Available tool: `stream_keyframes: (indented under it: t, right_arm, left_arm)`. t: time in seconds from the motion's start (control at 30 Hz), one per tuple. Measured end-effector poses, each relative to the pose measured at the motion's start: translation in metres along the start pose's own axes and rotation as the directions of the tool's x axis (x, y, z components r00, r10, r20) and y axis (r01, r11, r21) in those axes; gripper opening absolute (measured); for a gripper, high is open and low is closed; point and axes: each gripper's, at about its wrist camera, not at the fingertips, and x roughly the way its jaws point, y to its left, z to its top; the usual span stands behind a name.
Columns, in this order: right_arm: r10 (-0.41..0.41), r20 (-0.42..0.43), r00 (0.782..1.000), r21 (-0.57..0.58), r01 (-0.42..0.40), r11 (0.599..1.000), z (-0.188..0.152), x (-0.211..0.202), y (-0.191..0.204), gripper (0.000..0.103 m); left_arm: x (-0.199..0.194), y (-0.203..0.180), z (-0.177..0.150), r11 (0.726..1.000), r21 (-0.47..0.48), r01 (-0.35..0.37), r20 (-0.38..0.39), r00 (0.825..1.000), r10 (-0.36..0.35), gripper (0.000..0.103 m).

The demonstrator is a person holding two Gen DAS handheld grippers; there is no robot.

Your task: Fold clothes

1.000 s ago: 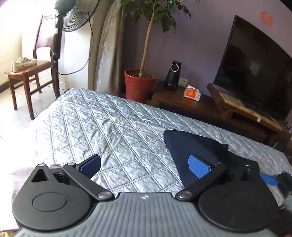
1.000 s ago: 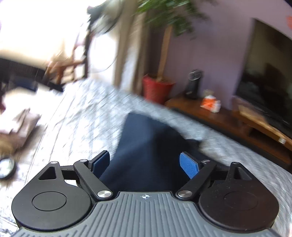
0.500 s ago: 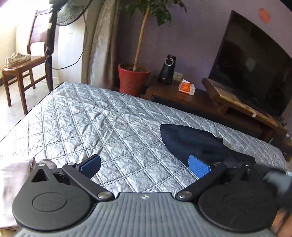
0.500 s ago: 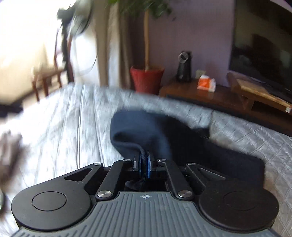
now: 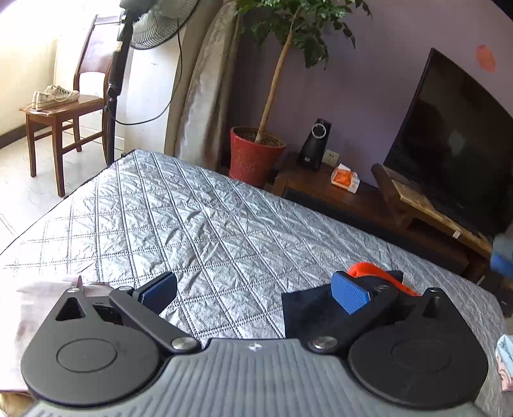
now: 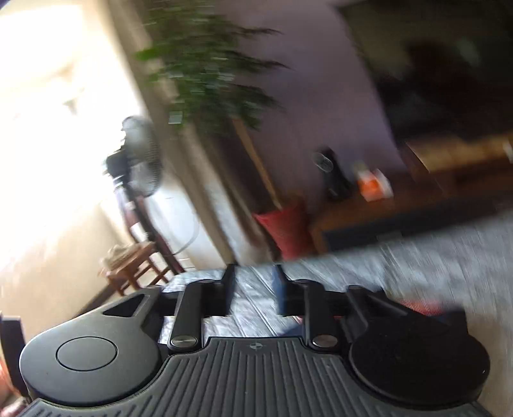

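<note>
A dark navy garment [image 5: 304, 308] lies crumpled on the silver quilted bed cover [image 5: 198, 218], with an orange-red part [image 5: 365, 268] showing at its top. My left gripper [image 5: 253, 290] hovers open just over the bed. Its right finger [image 5: 349, 295] is in front of the garment and nothing sits between the pads. The right wrist view is smeared by motion. My right gripper [image 6: 254, 288] stands partly open there, with only bed cover [image 6: 250, 308] visible in the narrow gap. An orange-red patch [image 6: 423, 306] shows behind its right side.
A pale pink cloth [image 5: 35, 298] lies at the bed's near left, and a pastel cloth [image 5: 505, 356] at the right edge. Beyond the bed stand a red plant pot [image 5: 253, 157], a wooden TV bench [image 5: 368, 199] with a television [image 5: 455, 144], a fan [image 5: 154, 22] and a chair [image 5: 61, 109].
My right gripper, shut on the navy garment half a second ago, has opened and swung up and away. The garment has dropped into a smaller heap with orange-red showing.
</note>
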Motion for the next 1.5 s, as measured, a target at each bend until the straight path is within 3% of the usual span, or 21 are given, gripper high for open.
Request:
stream_keyframes:
  t: [0.03, 0.07, 0.1, 0.17, 0.33, 0.4, 0.47, 0.53, 0.57, 0.73, 0.9, 1.0, 1.13, 1.17, 1.23, 1.3, 1.33, 1.37, 1.4, 1.5]
  right_arm:
    - [-0.064, -0.046, 0.997, 0.08, 0.067, 0.995, -0.007, 0.002, -0.026, 0.091]
    - [-0.126, -0.091, 0.988, 0.105, 0.136, 0.985, -0.014, 0.003, -0.048, 0.084]
    - [-0.195, -0.124, 0.973, 0.078, 0.206, 0.976, -0.023, 0.006, -0.066, 0.08]
    - [-0.3, -0.162, 0.94, 0.022, 0.307, 0.951, -0.039, 0.009, -0.093, 0.08]
    - [-0.348, -0.237, 0.907, 0.025, 0.364, 0.931, -0.061, 0.037, -0.132, 0.08]
    - [-0.327, -0.217, 0.92, 0.037, 0.342, 0.939, -0.062, 0.036, -0.132, 0.083]
    - [-0.3, -0.185, 0.936, -0.037, 0.298, 0.954, -0.059, 0.029, -0.115, 0.084]
    - [-0.269, -0.155, 0.951, -0.112, 0.254, 0.961, -0.057, 0.021, -0.097, 0.062]
    - [-0.253, -0.141, 0.957, -0.15, 0.232, 0.961, -0.055, 0.018, -0.089, 0.005]
    - [-0.162, -0.08, 0.984, -0.338, 0.126, 0.933, -0.049, -0.001, -0.045, 0.007]
    - [-0.054, -0.068, 0.996, -0.515, 0.012, 0.857, -0.047, -0.019, -0.002, 0.007]
    - [0.021, -0.188, 0.982, -0.591, -0.13, 0.796, -0.066, -0.027, 0.02, 0.015]
    - [0.097, -0.354, 0.93, -0.654, -0.32, 0.685, -0.092, -0.038, 0.05, 0.018]
    - [0.111, -0.344, 0.933, -0.621, -0.314, 0.718, -0.092, -0.042, 0.047, 0.019]
    - [0.1, -0.256, 0.961, -0.512, -0.223, 0.829, -0.085, -0.05, 0.025, 0.021]
    - [0.003, -0.182, 0.983, -0.436, -0.083, 0.896, -0.082, -0.051, -0.003, 0.037]
    - [-0.065, -0.169, 0.983, -0.396, -0.008, 0.918, -0.083, -0.048, -0.018, 0.044]
    - [-0.133, -0.16, 0.978, -0.355, 0.069, 0.932, -0.083, -0.045, -0.033, 0.064]
    - [-0.168, -0.186, 0.968, -0.315, 0.104, 0.943, -0.085, -0.041, -0.045, 0.074]
    - [-0.204, -0.245, 0.948, -0.302, 0.126, 0.945, -0.097, -0.035, -0.057, 0.074]
  left_arm:
    - [0.001, -0.001, -0.001, 1.0, 0.007, 0.0, -0.009, 1.0, 0.0, 0.102]
    - [0.002, -0.001, -0.001, 1.0, 0.011, 0.003, -0.015, 1.0, -0.003, 0.102]
    - [0.002, -0.002, -0.001, 1.0, 0.012, 0.006, -0.016, 1.0, -0.006, 0.102]
    - [0.003, -0.002, -0.001, 1.0, 0.012, 0.013, -0.019, 1.0, -0.013, 0.102]
    - [0.006, -0.004, -0.003, 1.0, 0.007, 0.021, -0.031, 0.999, -0.021, 0.102]
    - [0.008, -0.005, -0.005, 1.0, 0.003, 0.026, -0.039, 0.999, -0.026, 0.102]
    - [0.01, -0.007, -0.005, 1.0, 0.005, 0.03, -0.045, 0.999, -0.03, 0.102]
    - [0.011, -0.009, -0.006, 0.999, 0.01, 0.036, -0.052, 0.998, -0.035, 0.102]
    - [0.011, -0.011, -0.006, 0.999, 0.014, 0.039, -0.053, 0.998, -0.038, 0.102]
    - [0.012, -0.017, -0.008, 0.999, 0.024, 0.048, -0.056, 0.997, -0.047, 0.102]
    - [0.013, -0.019, -0.01, 0.998, 0.033, 0.051, -0.062, 0.997, -0.049, 0.102]
    - [0.013, -0.019, -0.01, 0.998, 0.031, 0.053, -0.064, 0.997, -0.051, 0.102]
    - [0.012, -0.018, -0.009, 0.998, 0.024, 0.057, -0.063, 0.996, -0.056, 0.102]
    - [0.012, -0.018, -0.009, 0.998, 0.025, 0.058, -0.063, 0.996, -0.057, 0.102]
    - [0.014, -0.017, -0.009, 0.998, 0.025, 0.057, -0.067, 0.996, -0.056, 0.102]
    - [0.014, -0.017, -0.01, 0.998, 0.02, 0.061, -0.071, 0.996, -0.059, 0.102]
    - [0.014, -0.017, -0.01, 0.998, 0.02, 0.065, -0.071, 0.995, -0.063, 0.102]
    - [0.014, -0.017, -0.01, 0.997, 0.024, 0.068, -0.071, 0.995, -0.066, 0.102]
    - [0.014, -0.018, -0.01, 0.997, 0.031, 0.075, -0.073, 0.995, -0.073, 0.102]
    - [0.015, -0.019, -0.011, 0.995, 0.045, 0.089, -0.082, 0.993, -0.085, 0.102]
